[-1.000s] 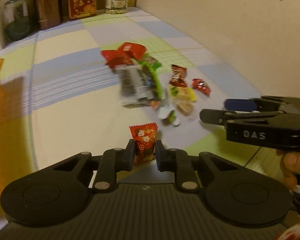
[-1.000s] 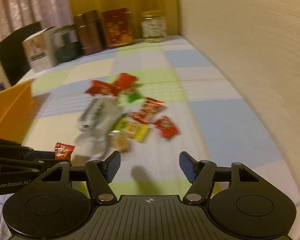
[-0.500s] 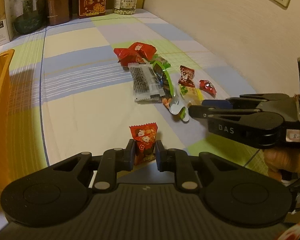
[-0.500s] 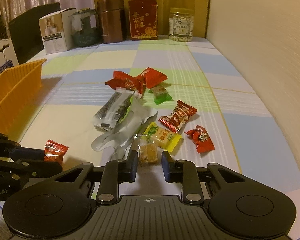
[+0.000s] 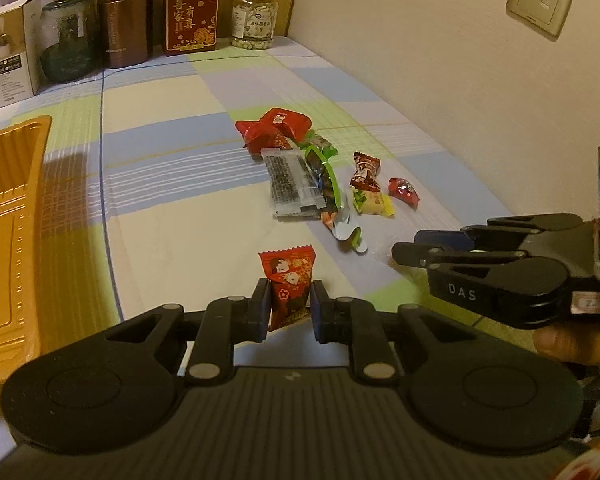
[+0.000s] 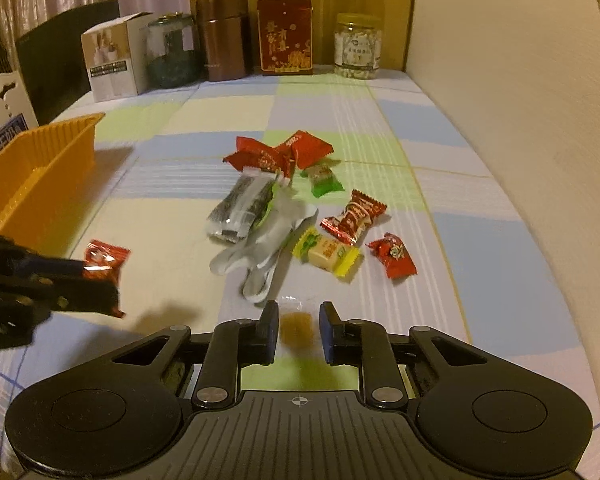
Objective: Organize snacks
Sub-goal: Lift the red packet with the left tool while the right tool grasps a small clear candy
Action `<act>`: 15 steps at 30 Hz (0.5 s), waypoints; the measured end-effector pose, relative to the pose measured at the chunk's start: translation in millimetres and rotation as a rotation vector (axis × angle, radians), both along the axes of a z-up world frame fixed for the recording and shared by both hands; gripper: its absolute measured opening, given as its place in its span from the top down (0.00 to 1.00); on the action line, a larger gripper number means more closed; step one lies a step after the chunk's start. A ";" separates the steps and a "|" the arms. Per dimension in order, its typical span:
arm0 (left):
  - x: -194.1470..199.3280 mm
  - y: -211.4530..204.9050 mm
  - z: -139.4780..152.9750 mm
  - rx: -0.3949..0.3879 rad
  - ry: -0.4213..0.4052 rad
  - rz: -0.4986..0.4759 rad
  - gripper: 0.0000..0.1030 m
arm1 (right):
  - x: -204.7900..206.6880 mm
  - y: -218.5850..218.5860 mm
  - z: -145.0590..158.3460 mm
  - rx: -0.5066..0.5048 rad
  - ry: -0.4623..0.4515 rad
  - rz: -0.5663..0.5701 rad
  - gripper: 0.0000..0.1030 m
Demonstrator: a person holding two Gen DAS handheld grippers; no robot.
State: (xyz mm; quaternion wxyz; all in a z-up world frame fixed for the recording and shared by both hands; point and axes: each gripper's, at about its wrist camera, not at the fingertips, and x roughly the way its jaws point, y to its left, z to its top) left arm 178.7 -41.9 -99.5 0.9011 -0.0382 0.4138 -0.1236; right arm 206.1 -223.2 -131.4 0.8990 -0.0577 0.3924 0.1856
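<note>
The left gripper has its jaws closed tight on a small red candy packet with cartoon faces. The packet sticks up from between the jaws, lifted off the checked cloth on the counter.

The right gripper has just been closing its jaws. Now they pinch a little amber candy in a clear wrapper. The candy looks blurry, so I cannot tell if it is up off the cloth or just touching it.

The other snacks lie in a loose pile in the middle of the counter. Two puffy red packets sit at the far end of the pile. Near them is a small green candy. A long clear packet of dark seeds lies on the left side, with a crumpled silver wrapper just beside it. On the right are a red and white twisted candy, a yellow wrapped candy and a small red candy.

An orange plastic tray stands at the far left. Boxes and jars line the far edge.
</note>
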 end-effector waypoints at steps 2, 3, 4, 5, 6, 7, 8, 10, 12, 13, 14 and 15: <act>-1.5 2.1 0.5 -0.006 0.001 0.005 0.83 | -0.5 0.2 -5.0 -0.003 0.004 0.000 0.77; -2.0 3.2 0.9 -0.007 0.001 0.006 0.83 | -0.2 0.6 -7.6 -0.004 0.005 0.002 0.73; -2.6 4.3 1.1 -0.009 0.000 0.008 0.83 | 0.4 1.0 -9.6 -0.004 0.003 0.006 0.70; -3.0 5.2 1.3 -0.011 -0.002 0.009 0.83 | 1.2 2.0 -12.0 -0.005 0.006 0.008 0.67; -3.5 6.1 1.6 -0.012 -0.004 0.011 0.83 | 1.8 2.6 -13.8 -0.008 0.006 0.013 0.66; -3.7 7.0 1.8 -0.013 -0.004 0.013 0.83 | 2.2 4.1 -15.6 -0.017 0.005 0.019 0.66; -4.2 7.3 2.1 -0.015 -0.005 0.015 0.83 | 1.8 4.5 -16.1 -0.017 -0.002 0.024 0.66; -5.2 8.6 2.9 -0.023 -0.005 0.019 0.83 | 1.8 4.6 -16.3 -0.020 -0.001 0.027 0.67; -6.5 9.6 4.4 -0.030 -0.006 0.022 0.83 | 1.8 3.8 -14.9 -0.015 0.011 0.027 0.79; -7.2 10.2 5.7 -0.032 -0.008 0.024 0.83 | 0.9 3.6 -13.0 -0.013 0.011 0.026 0.79; -7.6 10.6 7.5 -0.036 -0.010 0.027 0.83 | -0.3 3.8 -10.2 -0.014 0.007 0.028 0.79; -8.3 11.8 9.2 -0.038 -0.013 0.030 0.83 | -1.9 4.1 -6.2 -0.014 0.000 0.031 0.79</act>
